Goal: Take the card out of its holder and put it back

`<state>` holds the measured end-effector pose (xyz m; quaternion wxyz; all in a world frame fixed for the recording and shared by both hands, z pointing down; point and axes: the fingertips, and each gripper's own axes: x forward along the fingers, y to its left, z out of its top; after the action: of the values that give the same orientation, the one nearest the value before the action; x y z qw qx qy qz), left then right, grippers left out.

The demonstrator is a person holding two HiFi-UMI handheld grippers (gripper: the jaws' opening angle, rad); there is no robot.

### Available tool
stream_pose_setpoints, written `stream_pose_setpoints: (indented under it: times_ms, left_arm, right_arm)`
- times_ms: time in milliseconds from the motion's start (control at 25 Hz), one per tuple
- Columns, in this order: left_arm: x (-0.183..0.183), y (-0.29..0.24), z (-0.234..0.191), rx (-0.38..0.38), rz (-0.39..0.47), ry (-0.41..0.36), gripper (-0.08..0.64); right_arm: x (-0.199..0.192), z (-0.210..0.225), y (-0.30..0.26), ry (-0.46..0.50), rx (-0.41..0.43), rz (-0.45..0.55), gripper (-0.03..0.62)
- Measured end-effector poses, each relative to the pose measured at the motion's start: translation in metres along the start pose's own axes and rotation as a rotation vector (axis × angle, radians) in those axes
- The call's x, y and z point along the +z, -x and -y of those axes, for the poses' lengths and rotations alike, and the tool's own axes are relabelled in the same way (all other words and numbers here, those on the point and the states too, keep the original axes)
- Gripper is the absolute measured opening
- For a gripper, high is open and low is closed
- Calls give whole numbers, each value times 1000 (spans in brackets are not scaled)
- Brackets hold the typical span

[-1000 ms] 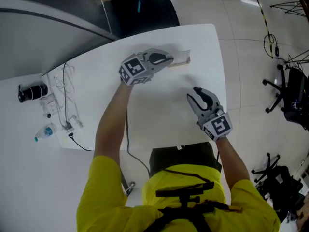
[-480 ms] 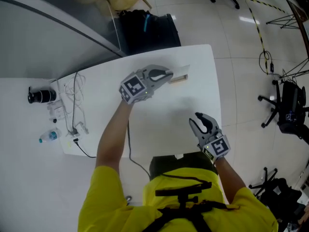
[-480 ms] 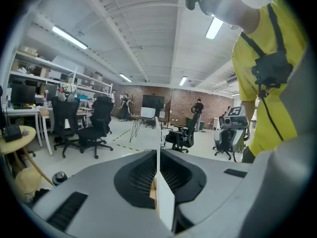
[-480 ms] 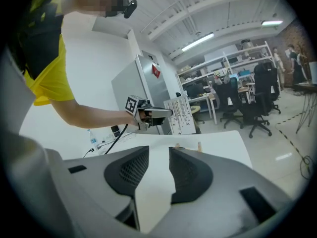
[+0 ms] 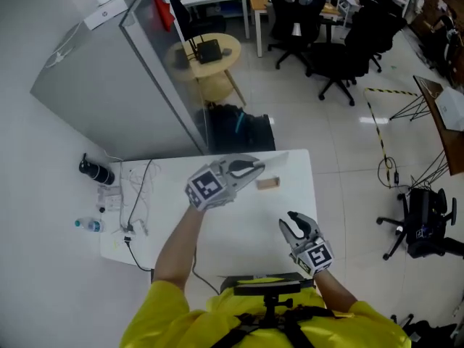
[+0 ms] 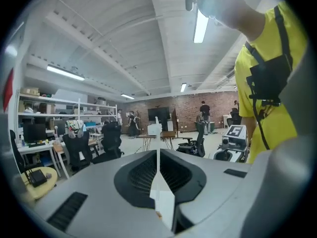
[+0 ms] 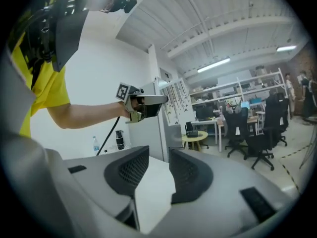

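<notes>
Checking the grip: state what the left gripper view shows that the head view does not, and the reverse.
Only the left gripper view: the left tool with its jaws shut on the card, seen edge-on. Only the head view: the wooden holder on the white table, and the right tool with its jaws apart. Both: the card in the left tool, and the right tool.

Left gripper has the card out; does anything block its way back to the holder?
Nothing visible does. The card is clamped in the left gripper over the table; the holder lies on bare surface close by, with the open right gripper well aside.
</notes>
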<state>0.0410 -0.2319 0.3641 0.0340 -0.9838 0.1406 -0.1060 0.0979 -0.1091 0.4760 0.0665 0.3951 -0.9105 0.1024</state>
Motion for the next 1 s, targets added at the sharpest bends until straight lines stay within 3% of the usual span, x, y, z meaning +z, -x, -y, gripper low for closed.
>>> stream_pose_setpoints:
  times_ms: [320,680,1000]
  left_arm:
    - [62,25,22,41,29,-82,21]
    - [68,31,30,31,25,-100,21]
    - [72,33,29,47,28,-121,20]
  right_arm:
    - [30,-6,12,37,-16,83,132]
    - [52,0,9,77,-63,144,132]
    - [43,-6,9,38,-64,134,132]
